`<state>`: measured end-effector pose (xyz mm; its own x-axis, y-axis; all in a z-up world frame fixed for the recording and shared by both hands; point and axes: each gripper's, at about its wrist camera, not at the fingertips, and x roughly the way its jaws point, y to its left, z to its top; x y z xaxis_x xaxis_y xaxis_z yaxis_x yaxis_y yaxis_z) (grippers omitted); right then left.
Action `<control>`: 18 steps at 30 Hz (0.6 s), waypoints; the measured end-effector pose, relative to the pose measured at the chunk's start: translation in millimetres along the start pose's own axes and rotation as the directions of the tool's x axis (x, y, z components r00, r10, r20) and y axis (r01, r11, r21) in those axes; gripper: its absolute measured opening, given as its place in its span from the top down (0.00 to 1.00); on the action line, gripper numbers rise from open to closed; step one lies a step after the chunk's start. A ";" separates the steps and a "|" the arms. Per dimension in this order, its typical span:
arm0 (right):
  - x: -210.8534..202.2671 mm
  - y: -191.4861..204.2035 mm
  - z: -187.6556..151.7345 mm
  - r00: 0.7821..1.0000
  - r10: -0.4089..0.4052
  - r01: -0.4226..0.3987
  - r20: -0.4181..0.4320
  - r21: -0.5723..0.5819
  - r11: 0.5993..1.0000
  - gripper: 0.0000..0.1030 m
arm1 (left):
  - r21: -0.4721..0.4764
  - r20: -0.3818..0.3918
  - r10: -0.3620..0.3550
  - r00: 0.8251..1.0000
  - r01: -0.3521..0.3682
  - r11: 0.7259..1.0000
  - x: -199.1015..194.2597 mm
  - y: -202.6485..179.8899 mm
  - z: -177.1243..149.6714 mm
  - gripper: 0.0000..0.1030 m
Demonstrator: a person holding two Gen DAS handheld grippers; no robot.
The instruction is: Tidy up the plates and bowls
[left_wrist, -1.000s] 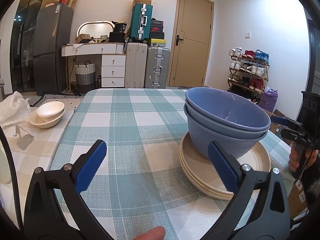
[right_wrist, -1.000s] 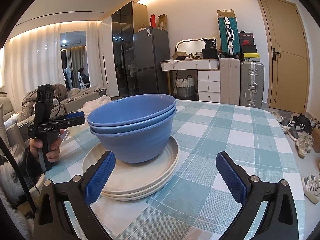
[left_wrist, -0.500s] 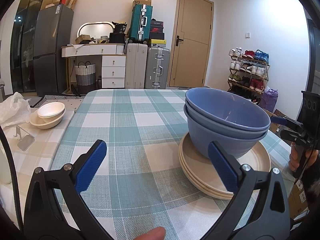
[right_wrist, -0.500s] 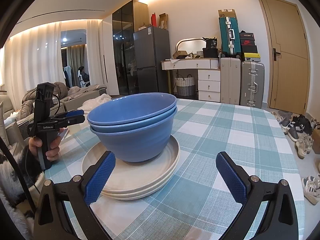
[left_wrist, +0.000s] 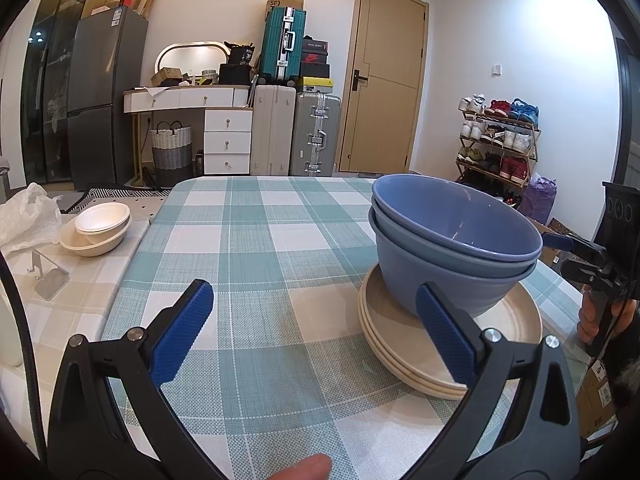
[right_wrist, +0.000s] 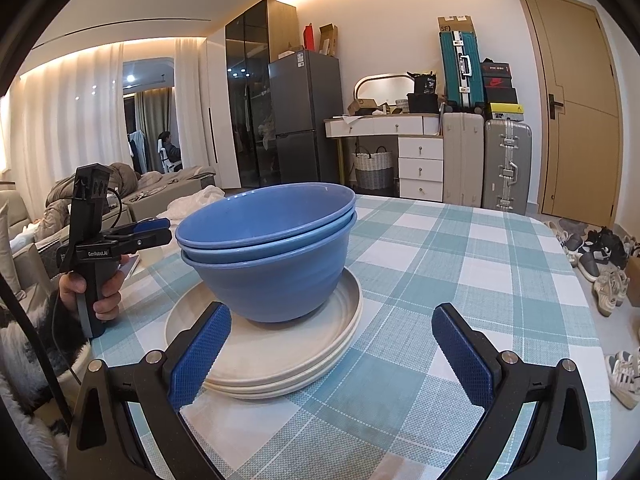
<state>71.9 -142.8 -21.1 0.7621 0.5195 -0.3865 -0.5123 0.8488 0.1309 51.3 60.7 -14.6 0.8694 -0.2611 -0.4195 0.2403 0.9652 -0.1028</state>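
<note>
Right wrist view: nested blue bowls (right_wrist: 272, 256) upright, mouths up, on stacked plates (right_wrist: 280, 360).

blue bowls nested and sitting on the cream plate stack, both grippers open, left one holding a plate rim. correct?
Not quite: the left gripper holds nothing. The left wrist view shows its fingers spread wide over bare tablecloth, short of the cream plate stack. The rest stands: the blue bowls are nested on the plates, and the right gripper is open too.
</note>
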 end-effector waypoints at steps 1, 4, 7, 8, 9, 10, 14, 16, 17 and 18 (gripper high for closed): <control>-0.1 0.2 -0.1 1.000 -0.001 0.001 0.000 0.000 1.000 0.01 | 0.001 0.000 0.000 1.000 0.000 1.000 0.2 -0.1 0.0 0.02; 0.1 0.0 0.0 1.000 -0.001 0.001 -0.001 -0.001 1.000 0.01 | 0.002 -0.002 0.000 1.000 0.000 1.000 0.0 0.2 -0.1 0.02; 0.0 -0.3 0.1 1.000 0.000 0.000 0.000 0.000 1.000 0.01 | -0.001 -0.001 -0.001 1.000 0.001 1.000 0.0 0.4 -0.1 0.02; -0.1 0.0 -0.1 1.000 -0.001 0.001 0.000 -0.001 1.000 0.01 | -0.001 -0.001 0.000 1.000 0.000 1.000 -0.2 -0.2 0.1 0.02; -0.1 -0.2 0.0 1.000 0.000 0.000 0.000 0.000 1.000 0.01 | -0.002 -0.001 -0.001 1.000 0.001 1.000 0.1 0.1 -0.2 0.02; 0.0 -0.3 0.1 1.000 0.001 -0.001 -0.001 0.000 1.000 0.01 | -0.002 -0.002 0.000 1.000 0.000 1.000 0.1 -0.1 -0.1 0.02; 0.0 0.0 -0.1 1.000 0.000 0.000 -0.001 0.000 1.000 0.01 | -0.002 -0.002 0.001 1.000 -0.001 1.000 -0.8 0.3 0.4 0.02; -0.1 -0.2 0.1 1.000 0.000 0.000 0.000 -0.001 1.000 0.01 | -0.001 -0.002 0.001 1.000 -0.001 1.000 -0.8 0.4 0.3 0.02; -0.1 -0.2 0.1 1.000 0.000 0.000 0.000 -0.002 1.000 0.01 | -0.001 -0.002 0.000 1.000 0.000 1.000 -0.9 0.4 0.4 0.02; 0.0 -0.3 0.1 1.000 0.000 0.000 -0.001 -0.001 1.000 0.01 | 0.001 -0.003 0.001 1.000 -0.001 1.000 -0.7 0.7 0.2 0.02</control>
<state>72.0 -143.0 -21.0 0.7619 0.5191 -0.3873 -0.5124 0.8489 0.1297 51.0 61.6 -14.2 0.8684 -0.2605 -0.4218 0.2401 0.9654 -0.1018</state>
